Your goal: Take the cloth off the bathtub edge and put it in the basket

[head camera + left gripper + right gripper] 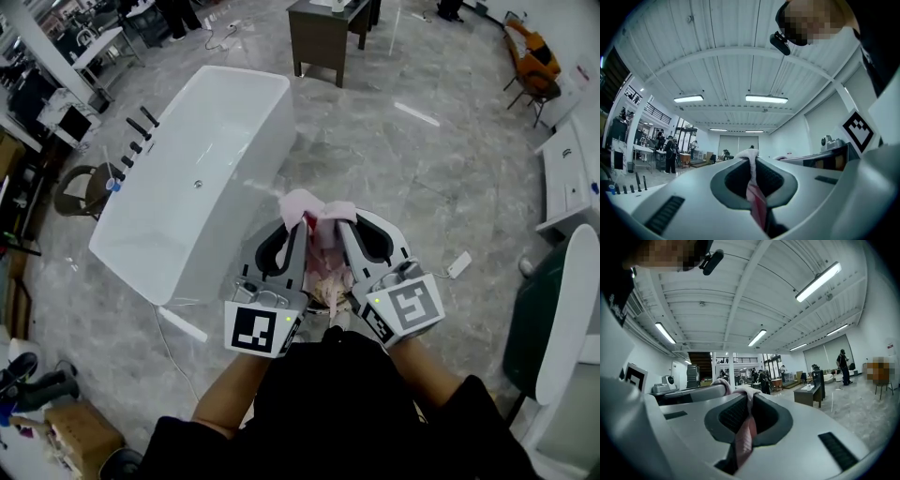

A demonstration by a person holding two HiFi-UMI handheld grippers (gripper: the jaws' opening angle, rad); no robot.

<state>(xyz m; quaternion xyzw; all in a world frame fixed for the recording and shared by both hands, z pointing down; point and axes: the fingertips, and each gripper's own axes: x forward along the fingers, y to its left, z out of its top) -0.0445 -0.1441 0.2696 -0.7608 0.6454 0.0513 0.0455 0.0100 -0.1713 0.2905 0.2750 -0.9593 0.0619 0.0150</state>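
A grey marbled floor (394, 169) is seen throughout; a white bathtub (187, 178) is stood on it at the left; a dark cabinet (328, 33) is set beyond; an orange chair (532, 61) is placed far right; a cardboard box (80, 436) is seen at lower left.

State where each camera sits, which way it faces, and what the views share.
Head view: on the person's head, facing steeply down at the white bathtub, floor, and the left gripper and right gripper shut on the pink cloth; forearms show.
Left gripper view: on the left gripper, tilted up at the ceiling; its fingers pinch the cloth.
Right gripper view: on the right gripper, tilted up at ceiling and a dark desk; fingers pinch the cloth.
Shared: all three show the cloth; both gripper views, ceiling lights.
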